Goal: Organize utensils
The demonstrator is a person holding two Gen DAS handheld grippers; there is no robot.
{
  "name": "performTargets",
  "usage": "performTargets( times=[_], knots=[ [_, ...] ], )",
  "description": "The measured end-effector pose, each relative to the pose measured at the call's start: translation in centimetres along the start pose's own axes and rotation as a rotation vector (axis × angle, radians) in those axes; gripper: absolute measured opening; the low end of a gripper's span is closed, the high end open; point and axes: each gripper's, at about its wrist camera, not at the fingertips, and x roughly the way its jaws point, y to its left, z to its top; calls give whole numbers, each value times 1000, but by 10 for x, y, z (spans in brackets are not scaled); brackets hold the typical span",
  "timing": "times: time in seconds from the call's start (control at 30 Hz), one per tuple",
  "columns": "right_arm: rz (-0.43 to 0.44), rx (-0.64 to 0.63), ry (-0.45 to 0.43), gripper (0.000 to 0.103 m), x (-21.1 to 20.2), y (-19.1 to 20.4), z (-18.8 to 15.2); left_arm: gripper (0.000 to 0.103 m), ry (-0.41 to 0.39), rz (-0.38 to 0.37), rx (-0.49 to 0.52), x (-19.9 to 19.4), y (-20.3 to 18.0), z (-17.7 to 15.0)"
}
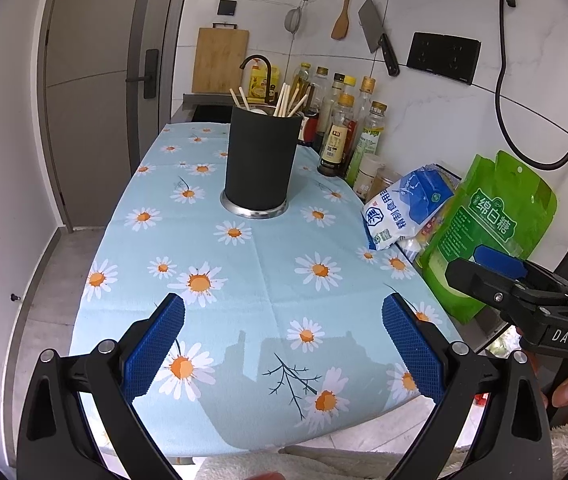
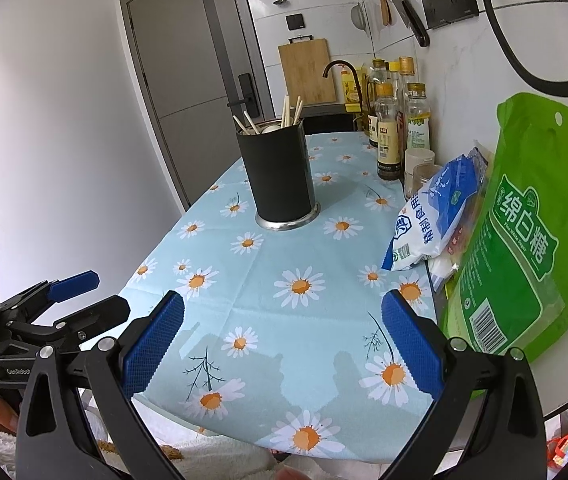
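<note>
Daisy-printed blue cloth (image 1: 260,264) covers the counter in front of me, and everything I describe sits relative to the black utensil holder (image 1: 261,156) standing upright on its steel base near the far middle of that cloth. Chopsticks (image 1: 288,100) and what looks like a pale spoon head poke out of its top, leaning at angles. My left gripper (image 1: 283,344) hovers over the near edge of the cloth, well short of the holder, its blue pads spread wide with nothing between them and touching nothing. My right gripper (image 2: 283,340) is likewise on the near side of the holder, fingers parted wide, empty, with only cloth showing in the gap. In the left wrist view the right gripper also shows at the far right edge, in front of the green sugar bag (image 1: 488,232). Right of the holder, along the tiled wall, lie a blue-and-white salt bag (image 1: 404,212) and that green bag; beyond and to the right of the holder stand sauce and oil bottles (image 1: 340,136). Behind the holder a dark tap (image 1: 258,66) and a wooden cutting board (image 1: 220,60) are visible.
</note>
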Motion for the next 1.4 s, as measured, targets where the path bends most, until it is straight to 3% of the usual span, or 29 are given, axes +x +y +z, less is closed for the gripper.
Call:
performTargets(
  times=[1.4],
  knots=[
    [-2,2,15,98,-2,1,-4,96,4,-2,0,-1,-6,-3]
  ],
)
